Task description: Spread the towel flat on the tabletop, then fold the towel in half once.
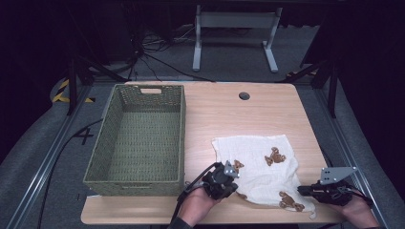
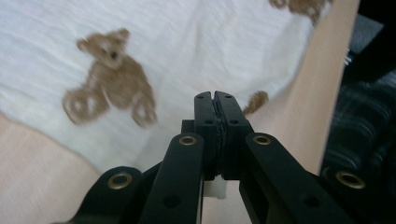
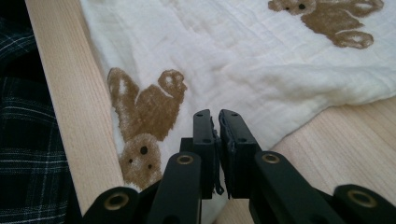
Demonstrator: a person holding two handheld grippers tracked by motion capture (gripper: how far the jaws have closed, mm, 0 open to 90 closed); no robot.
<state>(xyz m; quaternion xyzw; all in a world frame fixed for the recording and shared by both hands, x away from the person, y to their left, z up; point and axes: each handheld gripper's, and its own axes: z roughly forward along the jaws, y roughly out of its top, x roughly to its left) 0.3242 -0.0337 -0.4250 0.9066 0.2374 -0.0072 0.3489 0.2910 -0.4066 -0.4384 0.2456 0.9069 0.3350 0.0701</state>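
Two hands at the near edge of the wooden table (image 1: 267, 109) each work a black two-jaw gripper against a cream cloth (image 1: 260, 167) printed with brown teddy bears. On the left, the left gripper (image 1: 232, 180) meets the cloth's near left corner; seen from the left gripper view, its jaws are pressed together over the cloth's edge (image 2: 215, 100), with a sliver of white fabric showing low between them, so they appear to pinch the hem. At the table's near right corner, the right gripper (image 1: 302, 190) touches the cloth's near right corner; in the right gripper view its jaws (image 3: 218, 116) stand almost closed with pale fabric passing beneath and between them, pinching the cloth's border. Soft, crinkled and loosely woven like muslin, the cloth lies roughly square and mostly flat on the right half of the table, its near edge close to the table's near edge, with a raised fold running across it in the right gripper view. One bear print (image 1: 275, 156) sits near the cloth's middle, another (image 1: 291, 201) near its near right corner. A rectangular green woven basket (image 1: 107, 143) with cut-out handles stands along the table's left edge, apart from the cloth. Pale, straight-grained wood forms the tabletop, which has rounded corners and a round cable hole (image 1: 244, 96) near its far edge.
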